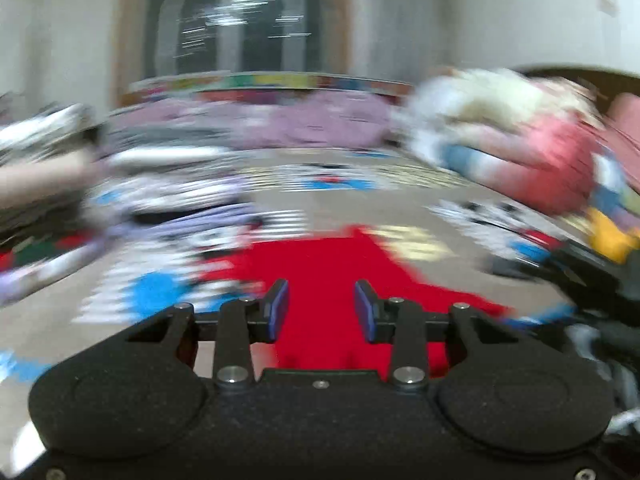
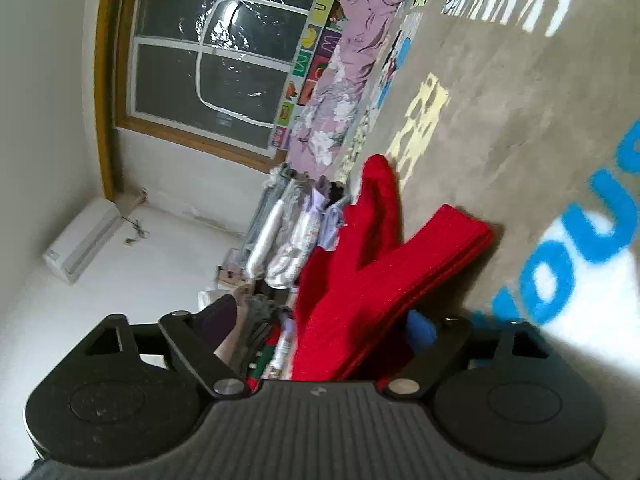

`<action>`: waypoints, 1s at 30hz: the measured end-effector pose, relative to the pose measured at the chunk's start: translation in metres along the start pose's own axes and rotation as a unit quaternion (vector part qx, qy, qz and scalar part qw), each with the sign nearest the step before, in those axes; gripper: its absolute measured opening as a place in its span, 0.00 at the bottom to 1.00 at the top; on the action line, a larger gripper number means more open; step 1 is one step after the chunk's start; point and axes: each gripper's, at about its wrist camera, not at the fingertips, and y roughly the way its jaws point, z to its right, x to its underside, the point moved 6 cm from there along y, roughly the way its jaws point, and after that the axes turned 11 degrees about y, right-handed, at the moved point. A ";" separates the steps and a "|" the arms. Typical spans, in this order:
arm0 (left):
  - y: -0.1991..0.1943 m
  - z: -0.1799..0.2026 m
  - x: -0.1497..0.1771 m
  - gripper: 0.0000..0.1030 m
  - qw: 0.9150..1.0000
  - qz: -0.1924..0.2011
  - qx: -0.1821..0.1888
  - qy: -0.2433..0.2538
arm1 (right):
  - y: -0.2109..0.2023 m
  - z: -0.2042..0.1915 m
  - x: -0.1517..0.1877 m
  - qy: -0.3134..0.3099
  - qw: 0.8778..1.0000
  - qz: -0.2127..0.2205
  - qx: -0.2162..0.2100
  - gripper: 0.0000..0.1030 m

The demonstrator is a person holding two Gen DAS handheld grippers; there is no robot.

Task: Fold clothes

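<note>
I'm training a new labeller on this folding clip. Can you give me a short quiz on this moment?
1. True or false: the left gripper has its pads shut tight together.
2. What colour is the garment between the right gripper fingers? A red, B green, C yellow.
3. What surface lies under that garment?

Key:
1. False, the pads stand apart.
2. A.
3. The grey printed blanket.
</note>
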 end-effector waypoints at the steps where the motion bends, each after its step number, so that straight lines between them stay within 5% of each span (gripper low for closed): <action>1: -0.001 -0.020 0.005 0.34 0.999 -0.003 -0.016 -0.027 | -0.001 0.000 0.001 -0.007 1.000 0.002 0.008 0.75; 6: -0.003 -0.054 0.020 0.34 0.995 -0.005 -0.025 -0.092 | 0.003 -0.001 0.006 -0.037 0.998 0.014 0.042 0.66; 10: 0.010 -0.031 0.024 0.34 0.997 -0.011 0.025 -0.072 | 0.004 0.001 0.009 -0.052 0.996 0.027 0.061 0.49; 14: 0.018 0.000 0.031 0.34 0.997 -0.022 0.069 -0.028 | 0.001 -0.006 0.012 -0.081 0.995 0.033 0.052 0.21; 16: 0.023 0.010 0.034 0.33 0.995 -0.028 0.090 -0.010 | -0.001 -0.016 0.014 -0.106 0.993 0.036 0.042 0.16; 22: 0.033 0.035 0.045 0.30 0.990 -0.052 0.117 0.054 | -0.013 -0.035 0.008 -0.126 0.991 0.051 0.003 0.12; 26: 0.039 0.056 0.060 0.29 0.980 -0.085 0.110 0.144 | -0.016 -0.030 0.006 -0.118 0.992 0.049 0.013 0.12; 30: 0.039 0.058 0.064 0.29 0.974 -0.099 0.112 0.168 | -0.020 -0.027 0.007 -0.114 0.992 0.049 0.018 0.12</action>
